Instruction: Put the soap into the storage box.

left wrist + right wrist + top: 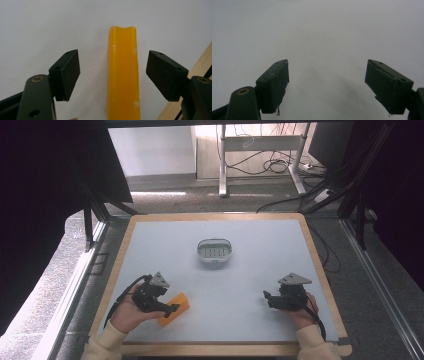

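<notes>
Yellow bar (123, 75): we see it lying between our left claw's (113, 75) wide-open jaws, touching neither.
Right claw (326, 86): we hold it wide open, empty, over bare bench (324, 30).

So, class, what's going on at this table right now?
A person sits at a table with a two-jaw gripper in each hand. The left gripper is open, its jaws on either side of an orange bar lying near the table's front left, not yet closed on it. The right gripper is open over bare tabletop. A small white basket sits untouched mid-table.
</notes>
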Demonstrator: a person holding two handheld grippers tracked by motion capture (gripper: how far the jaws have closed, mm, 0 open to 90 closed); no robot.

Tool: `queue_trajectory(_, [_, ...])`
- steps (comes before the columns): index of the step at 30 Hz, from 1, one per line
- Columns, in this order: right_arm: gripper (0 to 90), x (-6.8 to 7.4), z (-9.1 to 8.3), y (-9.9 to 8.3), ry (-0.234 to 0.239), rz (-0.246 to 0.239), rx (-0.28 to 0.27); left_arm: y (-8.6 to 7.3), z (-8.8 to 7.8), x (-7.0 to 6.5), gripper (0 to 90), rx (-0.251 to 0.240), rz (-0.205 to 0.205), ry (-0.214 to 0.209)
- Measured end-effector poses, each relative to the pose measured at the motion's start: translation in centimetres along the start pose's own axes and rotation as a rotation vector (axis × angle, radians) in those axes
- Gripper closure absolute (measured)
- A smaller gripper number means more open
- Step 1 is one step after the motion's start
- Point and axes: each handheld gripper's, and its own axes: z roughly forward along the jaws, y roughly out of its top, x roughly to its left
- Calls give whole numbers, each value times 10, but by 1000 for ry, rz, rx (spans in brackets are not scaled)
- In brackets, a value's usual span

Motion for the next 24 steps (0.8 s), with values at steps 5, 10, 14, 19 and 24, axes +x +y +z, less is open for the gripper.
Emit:
queue_trajectory(5, [195, 1, 1, 0, 1, -7, 3, 0, 11, -5, 301, 51, 5, 0])
queue_trajectory(10, [194, 0, 1, 0, 0, -8, 2, 0, 19, -6, 332, 85, 10, 8])
queue_trajectory(14, [193, 0, 1, 0, -6, -9, 4, 2, 24, -9, 372, 127, 17, 28])
queue_trajectory(19, [193, 2, 1, 0, -11, -14, 8, 6, 32, -12, 422, 180, 12, 46])
queue_trajectory(24, [192, 2, 1, 0, -14, -18, 9, 6, 36, -10, 490, 202, 20, 45])
